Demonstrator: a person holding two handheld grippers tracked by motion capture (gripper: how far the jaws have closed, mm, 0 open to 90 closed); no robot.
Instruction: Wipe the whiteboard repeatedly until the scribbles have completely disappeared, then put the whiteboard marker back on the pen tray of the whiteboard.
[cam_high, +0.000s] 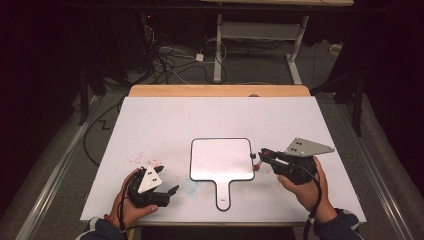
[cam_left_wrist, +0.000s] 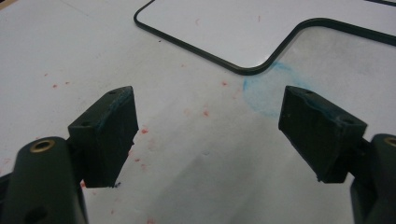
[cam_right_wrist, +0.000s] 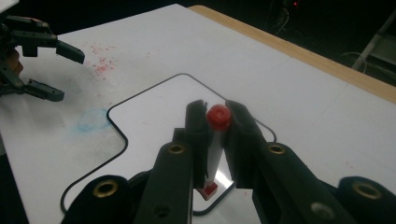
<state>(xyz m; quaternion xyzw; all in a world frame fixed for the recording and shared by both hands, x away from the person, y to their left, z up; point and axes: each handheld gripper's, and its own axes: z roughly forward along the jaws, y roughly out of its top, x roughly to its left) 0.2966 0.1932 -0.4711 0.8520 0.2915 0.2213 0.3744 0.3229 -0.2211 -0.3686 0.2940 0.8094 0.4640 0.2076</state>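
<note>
A small white board with a black rim and a handle (cam_high: 221, 159) lies flat at the middle of the white table (cam_high: 165, 120). My right gripper (cam_high: 259, 157) hovers at the board's right edge, shut on a white marker with a red cap (cam_right_wrist: 215, 135), held roughly upright with the cap end towards the camera. In the right gripper view the board (cam_right_wrist: 159, 112) lies under the marker. My left gripper (cam_high: 167, 180) rests near the table's front left, open, with nothing between its fingers. In the left gripper view the board's corner (cam_left_wrist: 224, 28) lies just ahead of that gripper (cam_left_wrist: 210, 135).
Red ink specks (cam_high: 136, 159) and a faint blue smudge (cam_high: 190, 186) mark the table left of the board. A wooden strip (cam_high: 220, 90) edges the far side. Beyond it are a desk frame (cam_high: 260, 35) and cables (cam_high: 165, 57) on the floor.
</note>
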